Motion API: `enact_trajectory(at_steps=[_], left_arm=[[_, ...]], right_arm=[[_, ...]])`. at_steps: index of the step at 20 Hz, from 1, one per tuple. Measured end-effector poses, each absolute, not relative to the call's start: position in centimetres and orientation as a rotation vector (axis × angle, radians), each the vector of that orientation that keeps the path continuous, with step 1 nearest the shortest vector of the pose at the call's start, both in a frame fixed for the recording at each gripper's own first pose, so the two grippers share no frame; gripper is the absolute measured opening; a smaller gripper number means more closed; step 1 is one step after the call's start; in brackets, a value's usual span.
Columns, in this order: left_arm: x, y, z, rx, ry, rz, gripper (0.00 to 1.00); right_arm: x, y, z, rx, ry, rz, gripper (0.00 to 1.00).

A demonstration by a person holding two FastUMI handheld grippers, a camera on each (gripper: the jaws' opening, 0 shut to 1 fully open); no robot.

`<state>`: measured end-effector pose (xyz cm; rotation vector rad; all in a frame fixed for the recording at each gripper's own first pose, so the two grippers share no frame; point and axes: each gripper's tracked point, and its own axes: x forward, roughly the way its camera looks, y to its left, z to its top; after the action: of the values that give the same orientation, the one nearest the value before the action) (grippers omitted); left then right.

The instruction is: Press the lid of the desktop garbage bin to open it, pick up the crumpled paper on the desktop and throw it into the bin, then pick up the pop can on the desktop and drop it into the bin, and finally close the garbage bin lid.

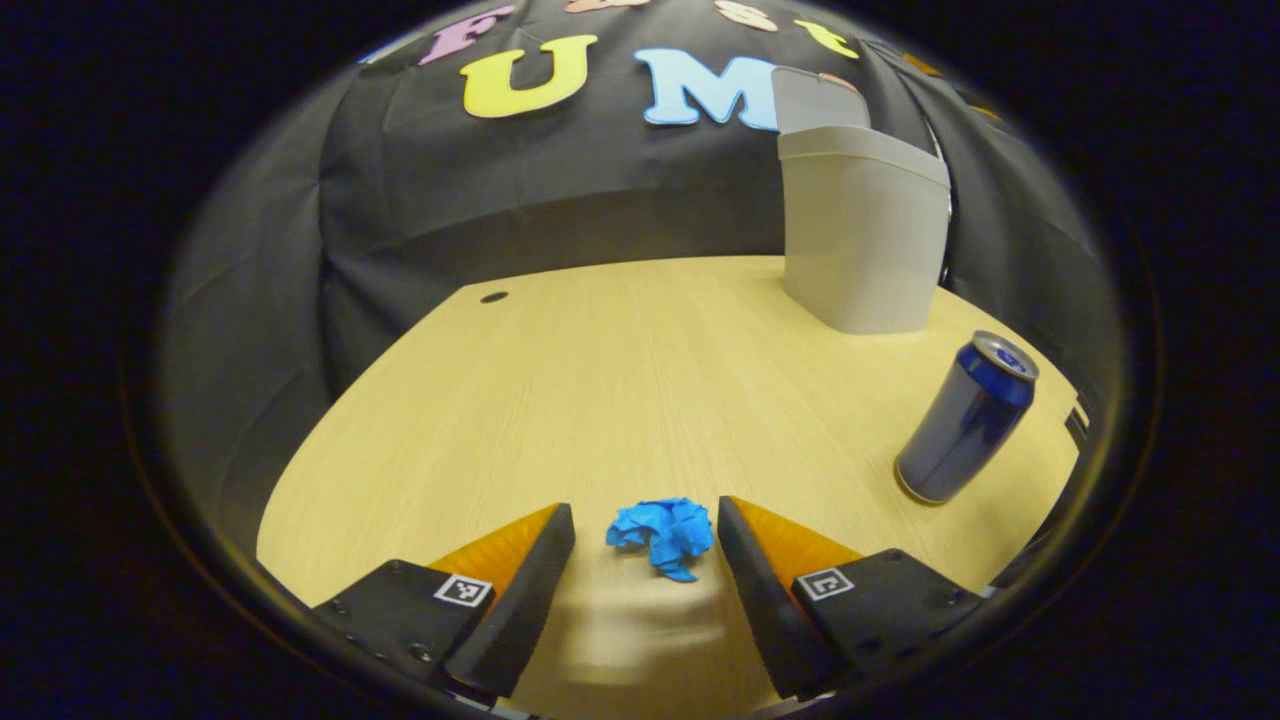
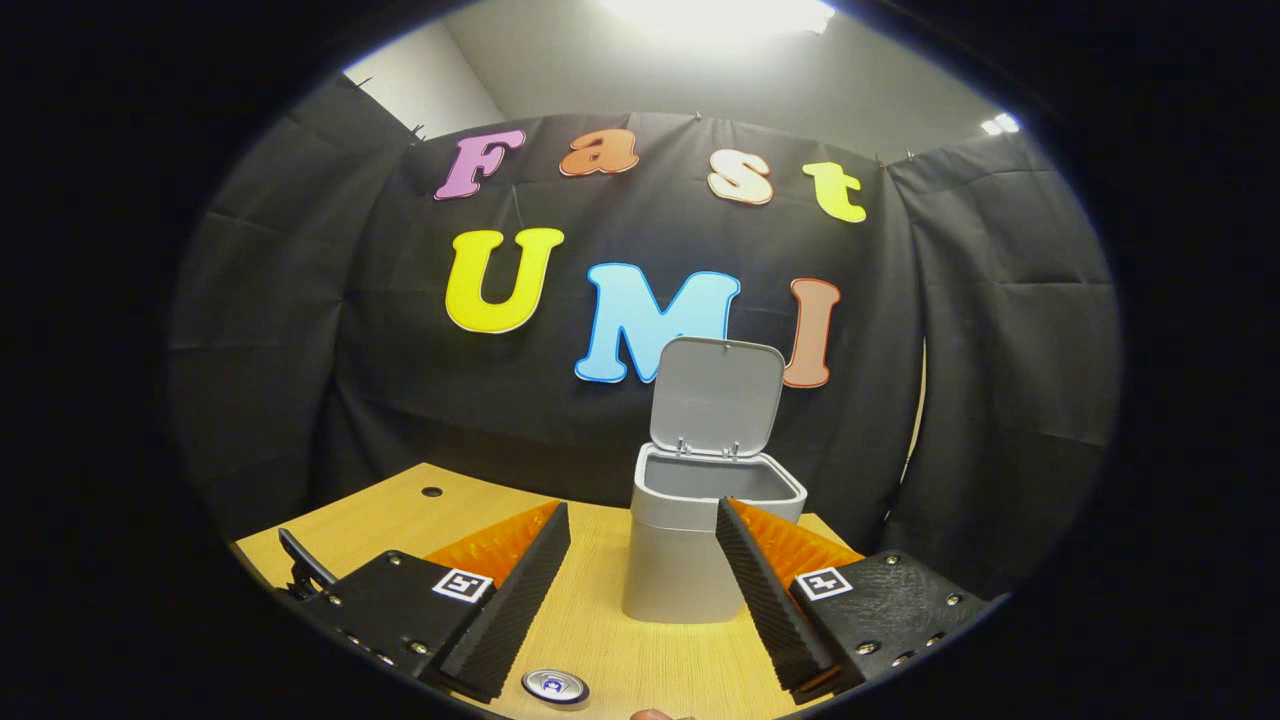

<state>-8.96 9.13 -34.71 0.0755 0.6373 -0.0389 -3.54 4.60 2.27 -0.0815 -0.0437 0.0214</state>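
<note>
With bin (image 2: 690, 560) lid (image 2: 716, 396) standing open, straddling crumpled paper (image 1: 662, 534) with left gripper (image 1: 646, 540) spread wide; needing closure next. Right gripper (image 2: 642, 545) hovering released.

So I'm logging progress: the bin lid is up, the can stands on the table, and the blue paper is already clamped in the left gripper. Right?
Not quite. In the left gripper view the blue crumpled paper lies on the table between the open fingers of the left gripper, not clamped. The bin lid is up and the can stands.

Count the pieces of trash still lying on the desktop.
2. The crumpled paper lies between the open left gripper fingers; the pop can stands right of it, near the open bin. Anything inside the bin is hidden.
</note>
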Motion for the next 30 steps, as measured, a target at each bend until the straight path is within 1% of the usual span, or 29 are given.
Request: enact_trajectory(at_steps=[1, 5, 6, 8, 9, 11, 12, 13, 14, 16, 17, 18, 20, 23, 26, 30], left_arm=[[-9.1, 9.2, -35.0, 0.083, 0.643, -0.036, 0.94], [-9.1, 8.9, -35.6, 0.094, 0.649, -0.023, 0.88], [-9.0, 8.8, -35.7, 0.095, 0.649, -0.02, 0.84], [-8.7, 8.9, -35.8, 0.105, 0.646, -0.01, 0.84], [-8.7, 8.9, -35.8, 0.109, 0.647, -0.008, 0.74], [-8.3, 9.1, -35.9, 0.116, 0.648, 0.005, 0.65], [-8.1, 9.0, -35.9, 0.121, 0.648, 0.004, 0.58], [-8.0, 8.8, -36.0, 0.128, 0.648, 0.0, 0.58], [-8.0, 9.3, -36.2, 0.143, 0.654, 0.027, 0.48], [-7.8, 9.0, -36.0, 0.143, 0.653, 0.018, 0.29], [-8.0, 8.9, -36.1, 0.137, 0.657, 0.018, 0.28], [-8.1, 9.3, -35.9, 0.141, 0.65, 0.042, 0.3], [-8.0, 9.3, -35.9, 0.124, 0.659, 0.048, 0.16], [-7.7, 9.1, -34.8, 0.121, 0.639, 0.064, 0.16], [-6.8, 8.7, -32.3, 0.144, 0.588, 0.055, 0.17], [-5.0, 7.2, -28.8, 0.13, 0.538, 0.042, 0.16]], right_arm=[[-3.5, 4.2, 2.3, -0.08, -0.043, 0.016, 0.95], [-3.2, 3.1, 2.0, -0.067, -0.035, 0.005, 0.95], [-3.1, 3.0, 1.8, -0.066, -0.027, 0.005, 0.95], [-3.0, 2.8, 1.4, -0.066, -0.015, 0.01, 0.95], [-3.0, 2.8, 1.1, -0.067, -0.008, 0.014, 0.95], [-3.0, 2.5, 1.1, -0.067, -0.007, 0.017, 0.95], [-3.0, 2.3, 1.2, -0.067, -0.01, 0.015, 0.95], [-3.0, 2.1, 1.1, -0.066, -0.011, 0.013, 0.95], [-2.9, 2.0, 1.0, -0.063, -0.009, 0.012, 0.95], [-2.9, 1.8, 0.7, -0.053, -0.002, 0.014, 0.95], [-2.8, 1.7, 0.7, -0.052, -0.001, 0.015, 0.95], [-2.8, 1.5, 0.8, -0.054, -0.002, 0.012, 0.95], [-2.7, 1.1, 0.7, -0.055, -0.003, 0.008, 0.95], [-2.5, 0.5, 0.8, -0.049, -0.01, 0.002, 0.94], [-2.1, -0.3, 1.0, -0.039, -0.021, -0.006, 0.94], [-1.4, -1.7, 1.7, -0.052, -0.046, -0.012, 0.94]])
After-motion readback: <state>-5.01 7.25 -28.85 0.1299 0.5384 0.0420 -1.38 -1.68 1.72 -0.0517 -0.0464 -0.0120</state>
